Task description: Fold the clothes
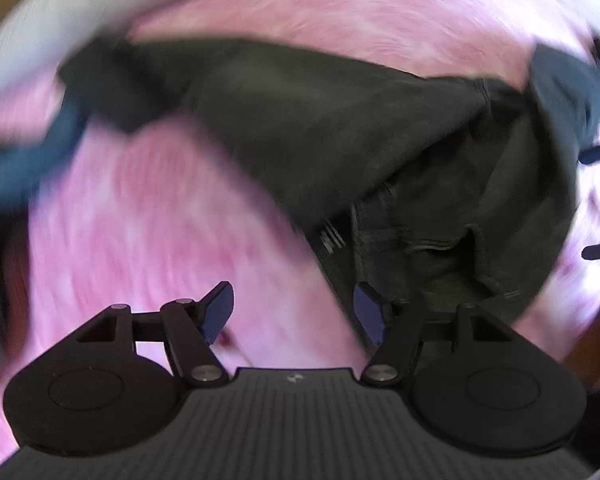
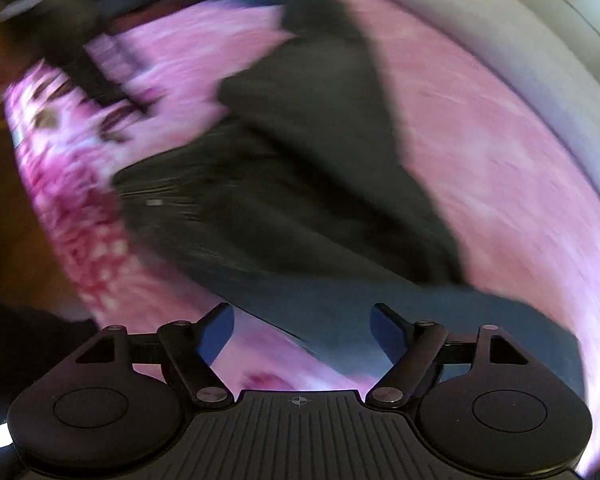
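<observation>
The left gripper [image 1: 296,312] hung with fingers apart, the dark garment [image 1: 360,140] bunched ahead and touching the right finger. The right gripper [image 2: 302,334] gaped too, empty, cloth just beyond. Both views smeared; closing now risked pinching several layers together.

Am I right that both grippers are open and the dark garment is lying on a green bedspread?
Not quite: the bedspread is pink, not green, as both wrist views show. The rest holds: the left gripper and the right gripper both have their jaws spread apart, and the dark garment lies on that bedspread.
</observation>
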The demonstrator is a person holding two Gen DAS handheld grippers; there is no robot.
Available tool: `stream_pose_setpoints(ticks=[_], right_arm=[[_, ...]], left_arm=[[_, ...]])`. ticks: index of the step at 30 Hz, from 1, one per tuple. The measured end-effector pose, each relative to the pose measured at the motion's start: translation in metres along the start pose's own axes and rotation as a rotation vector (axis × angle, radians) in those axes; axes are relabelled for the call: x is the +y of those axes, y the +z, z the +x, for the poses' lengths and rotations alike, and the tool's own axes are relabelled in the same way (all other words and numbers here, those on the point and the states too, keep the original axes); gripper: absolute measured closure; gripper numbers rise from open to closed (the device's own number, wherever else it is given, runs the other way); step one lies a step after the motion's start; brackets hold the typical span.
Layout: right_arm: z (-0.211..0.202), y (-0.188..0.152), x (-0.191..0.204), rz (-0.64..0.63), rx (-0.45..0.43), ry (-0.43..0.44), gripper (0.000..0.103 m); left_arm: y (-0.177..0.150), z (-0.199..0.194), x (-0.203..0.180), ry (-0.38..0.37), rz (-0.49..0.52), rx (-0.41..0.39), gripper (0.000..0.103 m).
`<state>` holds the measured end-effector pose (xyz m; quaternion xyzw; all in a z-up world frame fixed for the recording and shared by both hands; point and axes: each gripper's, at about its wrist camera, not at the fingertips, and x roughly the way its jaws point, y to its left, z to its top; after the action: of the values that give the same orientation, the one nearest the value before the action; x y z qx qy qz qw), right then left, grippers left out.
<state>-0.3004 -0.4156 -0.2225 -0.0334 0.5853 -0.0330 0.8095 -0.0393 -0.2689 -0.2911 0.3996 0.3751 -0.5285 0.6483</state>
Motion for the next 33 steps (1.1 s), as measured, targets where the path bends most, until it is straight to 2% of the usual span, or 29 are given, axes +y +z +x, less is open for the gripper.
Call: stream_pose_setpoints(ticks=[3, 6, 8, 9, 11, 13, 15, 16, 17, 18, 21, 25, 29, 32, 33], right_arm=[[0.012, -0.004, -0.007, 0.362, 0.021, 0.102, 0.025], [0.013, -0.038, -0.016, 0.735, 0.008, 0.196, 0.024], [0.013, -0.052, -0.02, 0.883, -0.036, 0.26, 0.024], [0.018, -0.056, -0.021, 0.942, -0.067, 0.295, 0.024], [0.032, -0.058, -0.021, 1.04, -0.126, 0.339, 0.024], [0.05, -0.059, -0.022, 1.151, -0.148, 0.348, 0.024], [0.069, -0.065, -0.025, 1.322, -0.148, 0.364, 0.028], [0.074, -0.071, -0.027, 1.413, -0.164, 0.394, 0.039], [0.076, -0.077, -0.03, 1.495, -0.16, 0.421, 0.071], [0.068, -0.082, -0.035, 1.516, -0.154, 0.42, 0.09], [0.037, -0.094, -0.049, 1.536, -0.136, 0.4, 0.096], [-0.052, -0.112, -0.08, 1.358, -0.13, 0.232, 0.097], [-0.165, -0.127, -0.125, 1.122, -0.06, 0.014, 0.097], [-0.239, -0.113, -0.142, 0.919, -0.009, -0.086, 0.096], [-0.259, -0.104, -0.143, 0.838, 0.02, -0.114, 0.096]], left_arm=[[0.007, 0.018, -0.016, 0.017, 0.326, -0.085, 0.041], [0.009, 0.043, -0.03, 0.002, 0.656, -0.147, 0.042], [0.016, 0.061, -0.03, -0.001, 0.777, -0.122, 0.064], [0.022, 0.065, -0.027, -0.015, 0.793, -0.108, 0.076], [0.036, 0.067, -0.019, -0.044, 0.804, -0.099, 0.089], [0.055, 0.052, -0.004, -0.061, 0.754, -0.133, 0.094], [0.08, 0.02, 0.018, -0.049, 0.65, -0.222, 0.095], [0.093, 0.004, 0.029, -0.04, 0.597, -0.264, 0.095], [0.105, -0.01, 0.038, -0.032, 0.564, -0.293, 0.094], [0.117, -0.024, 0.046, -0.021, 0.546, -0.325, 0.095], [0.142, -0.051, 0.058, 0.003, 0.54, -0.37, 0.095], [0.146, -0.086, 0.075, -0.035, 0.529, -0.334, 0.096], [0.113, -0.138, 0.077, -0.167, 0.559, -0.216, 0.096], [0.077, -0.178, 0.065, -0.309, 0.552, -0.105, 0.097], [0.074, -0.179, 0.059, -0.354, 0.552, -0.067, 0.097]])
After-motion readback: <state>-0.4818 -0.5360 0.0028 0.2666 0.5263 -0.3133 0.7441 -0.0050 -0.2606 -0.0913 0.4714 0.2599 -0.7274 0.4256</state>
